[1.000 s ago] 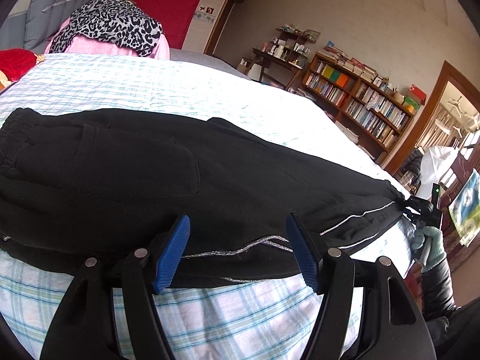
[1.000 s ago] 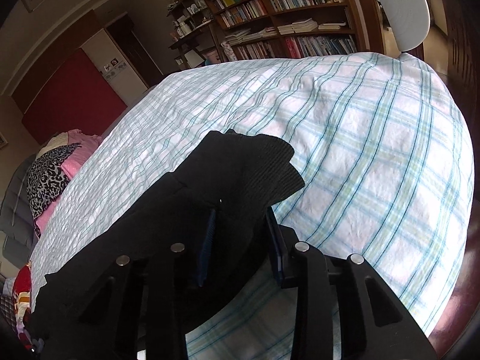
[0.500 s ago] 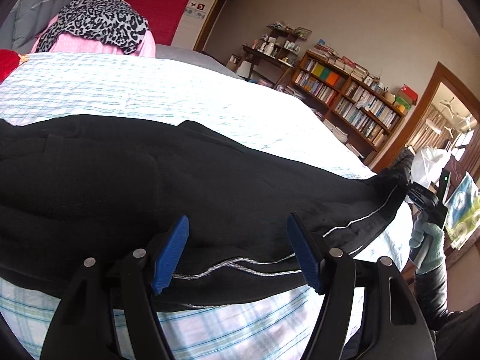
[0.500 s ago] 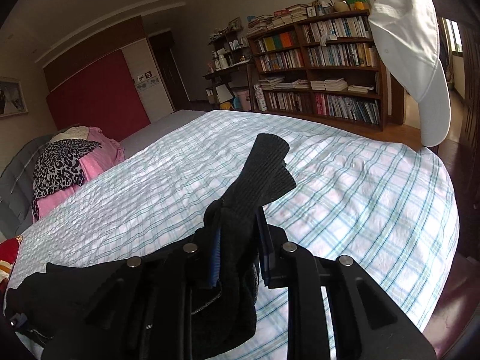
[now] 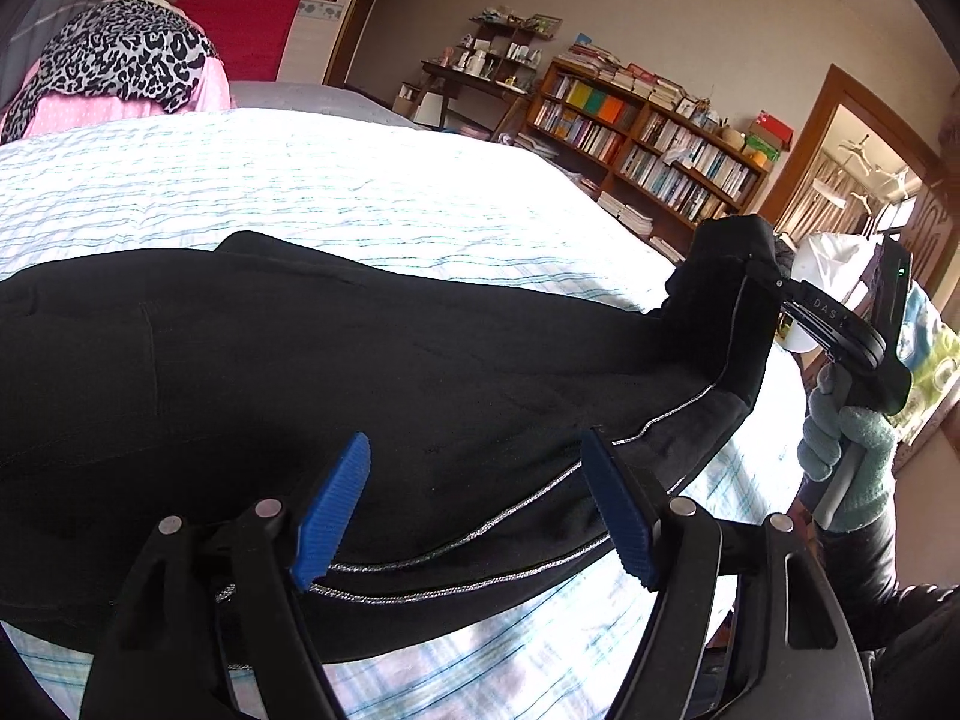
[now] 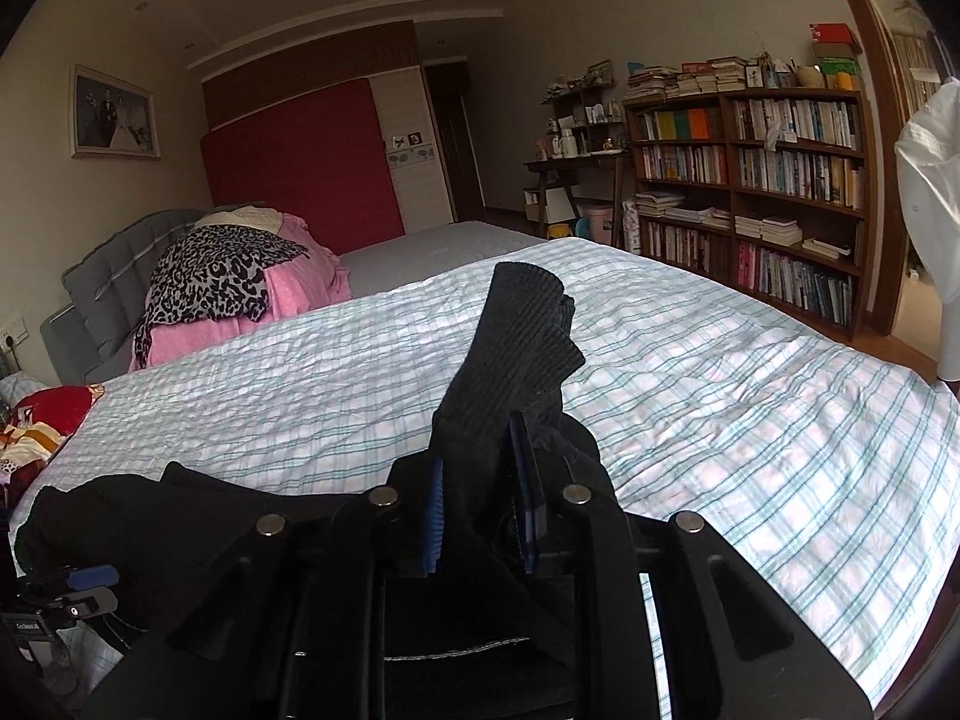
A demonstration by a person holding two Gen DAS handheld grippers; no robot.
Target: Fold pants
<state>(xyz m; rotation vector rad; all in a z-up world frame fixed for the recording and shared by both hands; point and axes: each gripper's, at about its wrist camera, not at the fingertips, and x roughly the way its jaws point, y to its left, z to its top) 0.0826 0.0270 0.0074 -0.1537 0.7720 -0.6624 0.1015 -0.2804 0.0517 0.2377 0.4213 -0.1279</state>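
Black pants (image 5: 360,360) with a silver side stripe lie lengthwise across the plaid bed sheet (image 5: 300,180). My left gripper (image 5: 474,510) hovers low over the near edge of the legs, its jaws opening, its blue pads (image 5: 330,516) not pressing on any cloth. At the far right a gloved hand (image 5: 852,450) holds my right gripper (image 5: 774,285), which is shut on the ribbed ankle cuff (image 5: 726,258) and holds it above the bed. In the right wrist view the cuff (image 6: 516,324) stands up out of the right gripper (image 6: 478,504), and the pants (image 6: 150,516) trail off to the left.
A leopard-print and pink pile (image 6: 228,282) sits at the head of the bed by a grey headboard. Red items (image 6: 54,408) lie at the left edge. A bookshelf (image 6: 780,180) lines the far wall. A white cap (image 6: 930,180) hangs at the right. Bare sheet (image 6: 750,390) stretches beyond the pants.
The right gripper closed on the cuff, lifted it off the sheet and rolled more upright. The left gripper slid along the pants toward the legs, and its jaws widened a little.
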